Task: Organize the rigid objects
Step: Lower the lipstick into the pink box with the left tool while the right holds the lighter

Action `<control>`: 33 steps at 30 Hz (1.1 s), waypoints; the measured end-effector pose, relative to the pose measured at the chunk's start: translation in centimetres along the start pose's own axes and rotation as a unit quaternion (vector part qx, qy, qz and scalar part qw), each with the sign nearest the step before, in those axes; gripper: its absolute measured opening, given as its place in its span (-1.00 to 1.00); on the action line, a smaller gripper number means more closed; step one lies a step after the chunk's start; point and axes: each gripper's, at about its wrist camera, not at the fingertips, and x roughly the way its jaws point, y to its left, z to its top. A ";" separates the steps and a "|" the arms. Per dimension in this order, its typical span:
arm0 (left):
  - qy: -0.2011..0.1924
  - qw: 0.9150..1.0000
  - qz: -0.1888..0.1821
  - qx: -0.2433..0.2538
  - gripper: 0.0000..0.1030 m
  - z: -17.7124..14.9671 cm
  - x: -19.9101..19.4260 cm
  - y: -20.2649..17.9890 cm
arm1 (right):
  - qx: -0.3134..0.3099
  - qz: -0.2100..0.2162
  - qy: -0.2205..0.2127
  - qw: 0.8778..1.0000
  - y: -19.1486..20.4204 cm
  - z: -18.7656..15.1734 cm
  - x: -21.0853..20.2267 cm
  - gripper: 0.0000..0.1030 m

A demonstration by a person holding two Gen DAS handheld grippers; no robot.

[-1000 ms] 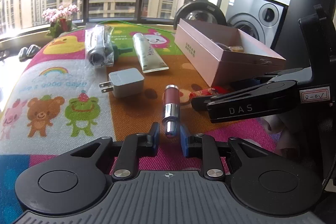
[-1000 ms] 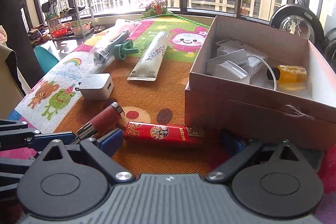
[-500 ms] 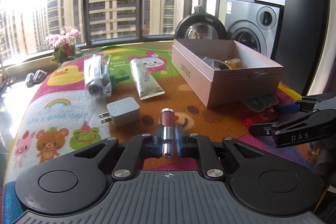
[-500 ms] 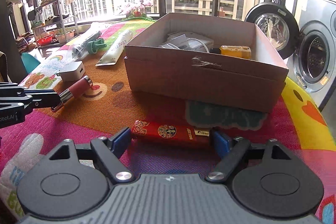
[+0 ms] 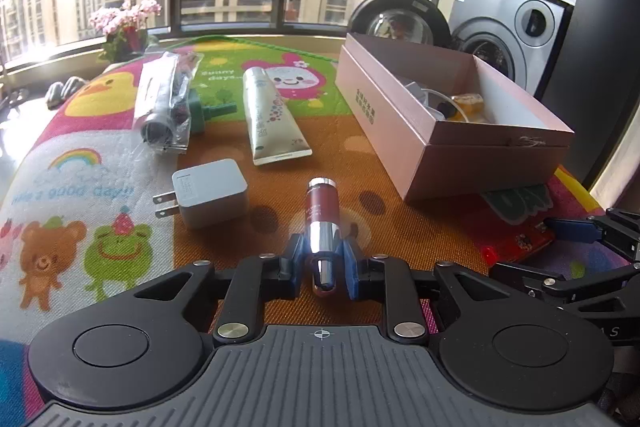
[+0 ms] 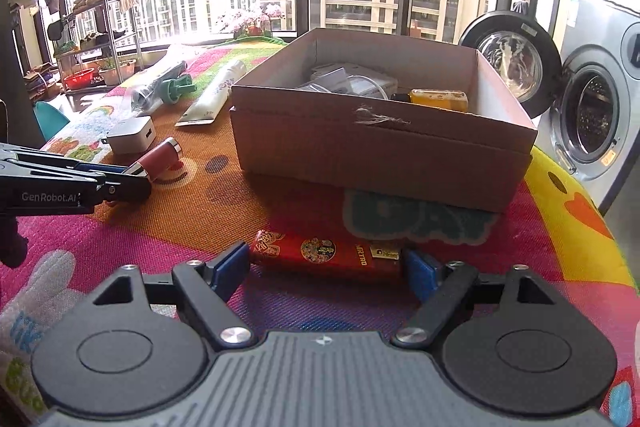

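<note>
Between the left gripper [image 5: 323, 259] fingers lies the lipstick [image 5: 320, 219], seemingly pinched.

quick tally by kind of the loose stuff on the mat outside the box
lipstick: 1, between the left gripper pads
lighter: 1, between the right gripper pads
charger plug: 1
cream tube: 1
bagged item: 1
green item: 1
total: 6
</note>
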 end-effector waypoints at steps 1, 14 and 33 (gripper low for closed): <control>-0.002 1.000 -0.004 -0.002 -0.53 0.1 0.2 0.1 | -0.003 0.000 -0.001 1.000 0.1 0.0 -0.1 0.59; -0.067 0.992 -0.039 0.101 -0.54 -1.0 -5.4 -3.4 | -0.015 -0.020 -0.046 0.999 -2.8 -0.7 -5.0 0.59; -0.127 0.971 -0.133 0.154 -0.54 10.8 -2.4 -10.5 | -0.011 -0.041 -0.101 0.994 -4.6 -0.5 -8.5 0.59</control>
